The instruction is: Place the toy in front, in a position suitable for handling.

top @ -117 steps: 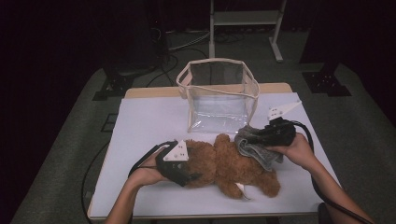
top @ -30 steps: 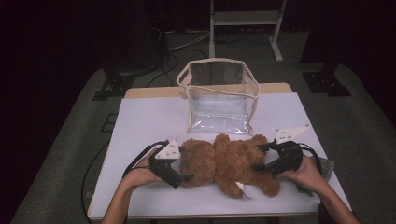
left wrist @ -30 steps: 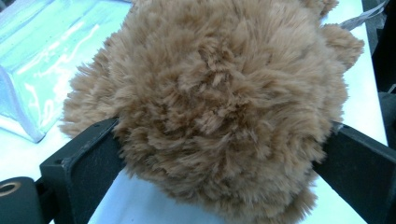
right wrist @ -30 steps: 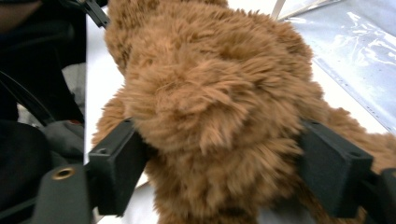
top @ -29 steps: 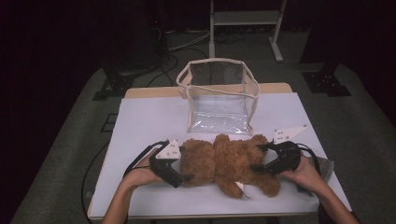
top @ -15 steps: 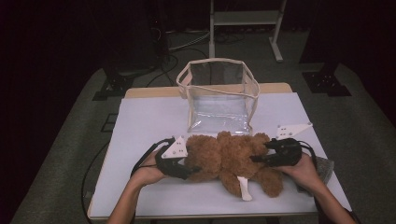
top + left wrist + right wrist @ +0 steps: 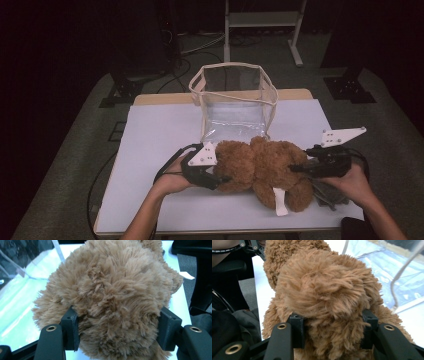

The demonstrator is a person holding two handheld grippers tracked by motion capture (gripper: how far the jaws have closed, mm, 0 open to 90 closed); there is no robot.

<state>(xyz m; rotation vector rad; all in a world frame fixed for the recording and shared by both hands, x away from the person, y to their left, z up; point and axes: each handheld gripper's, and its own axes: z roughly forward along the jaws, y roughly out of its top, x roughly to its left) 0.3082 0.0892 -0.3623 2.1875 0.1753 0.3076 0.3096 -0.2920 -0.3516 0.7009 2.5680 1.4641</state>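
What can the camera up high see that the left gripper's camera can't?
High view alone: the whole clear bag standing open behind the teddy, both of the person's hands, the right gripper clamped on the teddy's far end, and the full white table.

Left gripper view alone: up close, the left gripper with its black pads sunk into the brown fur on either side.

Both: the teddy, the white table, part of the clear bag.
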